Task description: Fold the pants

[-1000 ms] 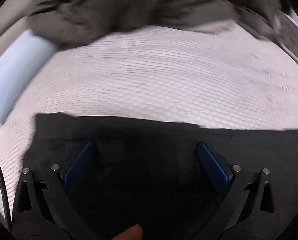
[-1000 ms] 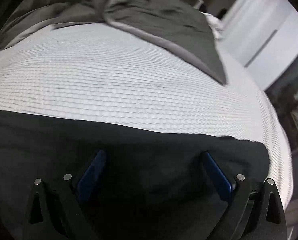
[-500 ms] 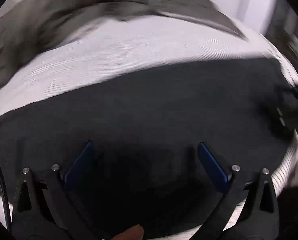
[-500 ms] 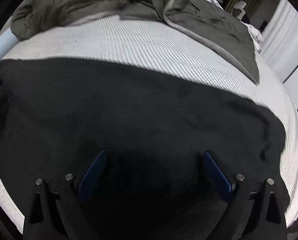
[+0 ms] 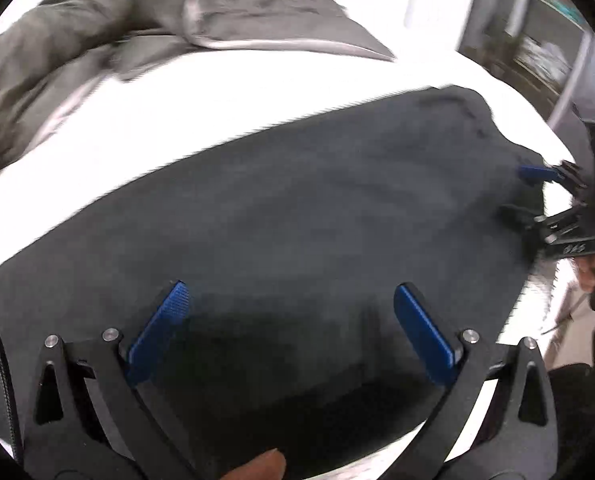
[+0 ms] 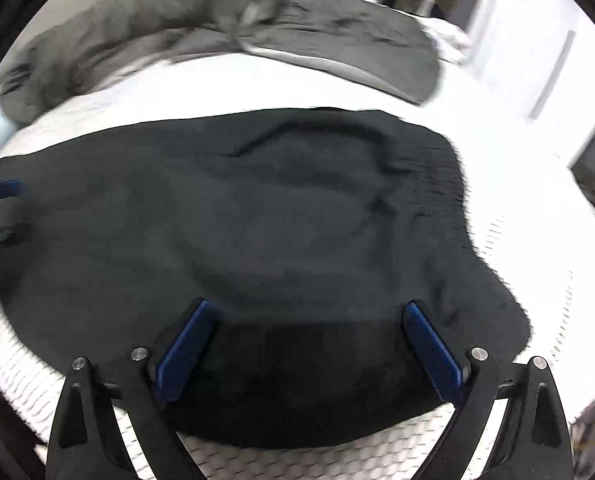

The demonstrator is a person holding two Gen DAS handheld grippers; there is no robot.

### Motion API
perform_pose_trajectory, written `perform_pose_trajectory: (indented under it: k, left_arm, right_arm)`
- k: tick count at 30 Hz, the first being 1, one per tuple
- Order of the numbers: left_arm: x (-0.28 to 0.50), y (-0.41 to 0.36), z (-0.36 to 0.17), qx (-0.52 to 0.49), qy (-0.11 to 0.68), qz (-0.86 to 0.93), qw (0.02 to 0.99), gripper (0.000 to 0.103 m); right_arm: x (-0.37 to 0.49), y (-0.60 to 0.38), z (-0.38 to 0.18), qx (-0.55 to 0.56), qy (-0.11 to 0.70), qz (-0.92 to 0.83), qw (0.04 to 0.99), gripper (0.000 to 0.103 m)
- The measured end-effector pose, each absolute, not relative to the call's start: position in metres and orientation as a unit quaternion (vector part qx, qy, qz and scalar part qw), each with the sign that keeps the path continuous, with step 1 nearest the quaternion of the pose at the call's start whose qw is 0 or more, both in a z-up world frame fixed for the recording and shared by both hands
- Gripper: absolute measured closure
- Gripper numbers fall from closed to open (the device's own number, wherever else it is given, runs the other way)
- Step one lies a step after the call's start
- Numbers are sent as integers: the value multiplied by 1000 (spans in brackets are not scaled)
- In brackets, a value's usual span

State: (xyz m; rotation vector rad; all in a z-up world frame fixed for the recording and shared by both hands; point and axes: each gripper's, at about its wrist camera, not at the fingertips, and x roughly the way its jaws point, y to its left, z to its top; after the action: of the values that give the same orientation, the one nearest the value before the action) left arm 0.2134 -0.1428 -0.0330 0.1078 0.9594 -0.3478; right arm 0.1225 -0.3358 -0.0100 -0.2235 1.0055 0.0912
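The black pants [image 5: 297, 208] lie spread flat across the white bed, also in the right wrist view [image 6: 257, 216]. My left gripper [image 5: 289, 304] is open and empty, hovering over the near edge of the pants. My right gripper [image 6: 309, 320] is open and empty above the pants' near edge. The right gripper also shows at the right edge of the left wrist view [image 5: 537, 188], open at the pants' end. One blue pad of the left gripper shows at the left edge of the right wrist view [image 6: 1, 188].
A grey duvet [image 6: 217, 28] is bunched along the far side of the white textured mattress [image 6: 537, 240]. A white wall and door [image 6: 537, 40] stand at the right. The bed's near edge [image 6: 297, 460] runs just below my right gripper.
Both grippers have pulled back and risen. Much more of the pants shows now, lying flat. Both jaws stay open.
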Motion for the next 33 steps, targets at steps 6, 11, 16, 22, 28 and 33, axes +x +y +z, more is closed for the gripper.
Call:
perform_pose_trajectory:
  k: [6, 11, 16, 22, 28, 33]
  left_arm:
    - [212, -212, -58, 134, 491, -164, 845, 0]
    - [214, -204, -43, 77, 472, -174, 861, 0]
    - [211, -211, -59, 113, 483, -178, 850, 0]
    - [213, -203, -70, 104, 482, -192, 849, 0]
    - [208, -195, -70, 104, 477, -203, 849, 0]
    - [208, -193, -52, 80, 460, -215, 858, 1]
  right_arm:
    - [99, -367, -23, -129, 500, 37, 856, 6]
    - [85, -397, 9, -47, 445, 40, 894, 7]
    - [140, -417, 11, 10, 442, -11, 897, 54]
    - [219, -452, -4, 87, 448, -54, 888, 66]
    - [245, -463, -10, 59, 457, -116, 880, 54]
    - [188, -475, 20, 104, 437, -113, 886, 39]
